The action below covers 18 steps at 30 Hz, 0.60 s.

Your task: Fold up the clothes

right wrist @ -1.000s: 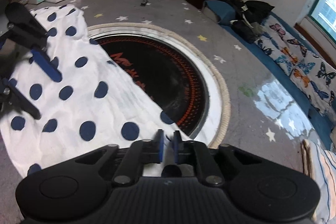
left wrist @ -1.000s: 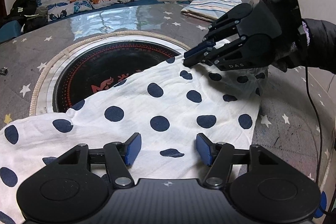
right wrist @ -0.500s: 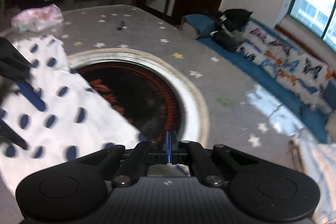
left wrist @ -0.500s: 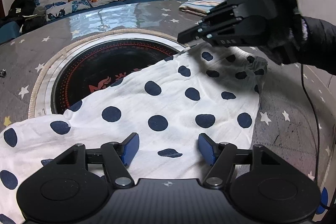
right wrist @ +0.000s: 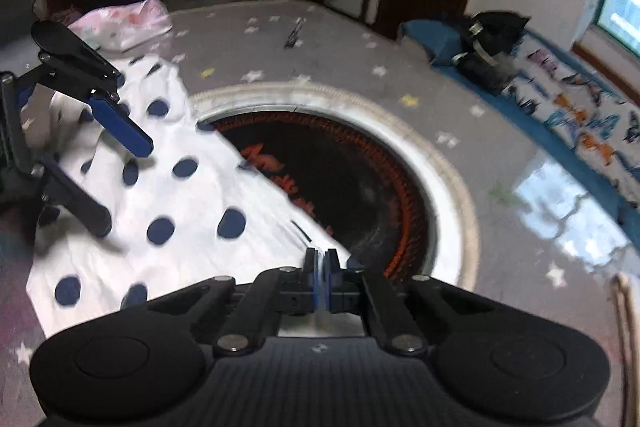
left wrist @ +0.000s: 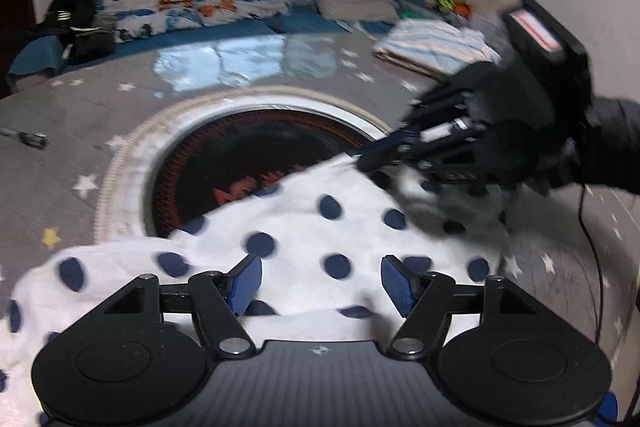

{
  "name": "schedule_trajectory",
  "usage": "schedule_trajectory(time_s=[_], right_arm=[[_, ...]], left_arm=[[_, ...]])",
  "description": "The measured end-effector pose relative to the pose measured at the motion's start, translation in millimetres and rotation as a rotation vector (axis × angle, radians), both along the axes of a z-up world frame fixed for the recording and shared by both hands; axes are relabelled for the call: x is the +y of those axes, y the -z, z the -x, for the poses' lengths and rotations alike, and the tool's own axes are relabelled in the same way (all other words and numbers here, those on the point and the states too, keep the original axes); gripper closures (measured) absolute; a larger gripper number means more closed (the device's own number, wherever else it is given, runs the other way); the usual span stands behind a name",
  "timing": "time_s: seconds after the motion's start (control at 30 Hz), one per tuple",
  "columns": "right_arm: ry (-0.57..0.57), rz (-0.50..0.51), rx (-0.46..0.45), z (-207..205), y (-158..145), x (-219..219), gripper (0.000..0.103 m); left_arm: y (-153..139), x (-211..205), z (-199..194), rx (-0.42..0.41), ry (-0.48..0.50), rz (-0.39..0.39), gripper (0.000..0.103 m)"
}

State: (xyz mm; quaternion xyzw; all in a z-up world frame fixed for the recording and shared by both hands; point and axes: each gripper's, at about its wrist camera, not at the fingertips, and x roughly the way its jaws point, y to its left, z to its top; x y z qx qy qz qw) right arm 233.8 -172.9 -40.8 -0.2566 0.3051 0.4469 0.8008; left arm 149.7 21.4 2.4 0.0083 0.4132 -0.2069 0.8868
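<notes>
A white cloth with navy dots (left wrist: 320, 235) lies over the grey starred table (left wrist: 120, 107) and partly covers a round black inset. My right gripper (left wrist: 362, 157) is shut on a far corner of the dotted cloth and holds that corner lifted off the table; in its own view the pads (right wrist: 322, 267) pinch white fabric. My left gripper (left wrist: 322, 283) hovers open over the near part of the cloth (right wrist: 168, 195), nothing between its blue pads. In the right wrist view the left gripper (right wrist: 116, 163) shows at the left edge, open.
The round black inset (left wrist: 256, 155) with a rope rim sits mid-table. A folded striped cloth (left wrist: 436, 45) lies at the far right, a pink bag (right wrist: 120, 21) at the table's other end. A bench with butterfly cushions (left wrist: 192, 3) runs behind. A sleeve (left wrist: 616, 147) holds the right gripper.
The right gripper shut on the cloth's far corner, lifted it off the table and carried it toward the middle, bunching the fabric. The left gripper stayed open over the near part.
</notes>
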Motion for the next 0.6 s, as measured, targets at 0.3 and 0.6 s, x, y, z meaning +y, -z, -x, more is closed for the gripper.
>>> schedule_trajectory(time_s=[0.3,0.6], right_arm=[[0.036,0.017,-0.064,-8,7,17,0.100],[0.062,0.000,-0.027,21,-17,11,0.075]], left_arm=[[4,24,-4,-0.003,-0.077,-0.041,0.034],[16,31,-3,0.005,-0.087,-0.098,0.034]])
